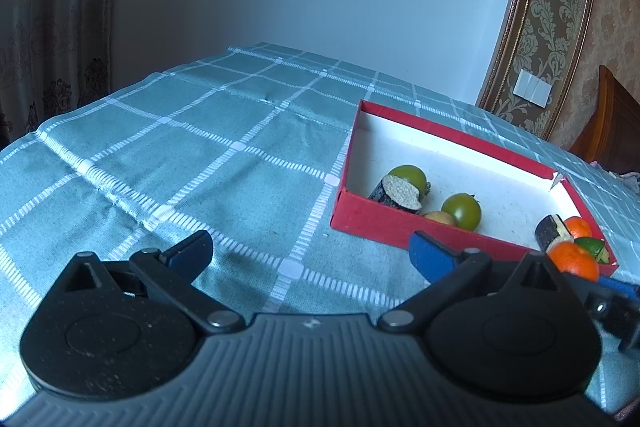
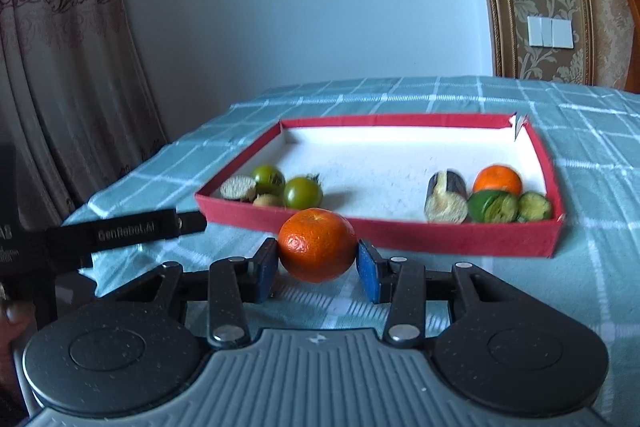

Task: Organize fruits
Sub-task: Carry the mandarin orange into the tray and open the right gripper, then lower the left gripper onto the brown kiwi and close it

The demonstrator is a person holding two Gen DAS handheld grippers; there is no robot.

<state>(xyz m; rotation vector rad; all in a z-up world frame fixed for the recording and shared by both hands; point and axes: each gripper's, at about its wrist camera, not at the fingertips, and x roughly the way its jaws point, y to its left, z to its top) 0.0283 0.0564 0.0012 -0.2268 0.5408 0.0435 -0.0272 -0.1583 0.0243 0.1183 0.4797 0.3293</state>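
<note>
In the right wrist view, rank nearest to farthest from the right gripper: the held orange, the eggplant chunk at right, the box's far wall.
1. Held orange, between the right gripper pads.
2. Eggplant chunk, right side of the box.
3. Far wall, at the back.

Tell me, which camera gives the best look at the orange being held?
The right wrist view: the held orange sits whole and centred between the right gripper's blue fingers. The left wrist view shows it only at the edge, partly hidden behind the left gripper.

Matt woven tablecloth point(image 2: 592, 163), red cardboard box point(image 2: 400, 233), glossy dimpled mandarin point(image 2: 317, 245)
</note>
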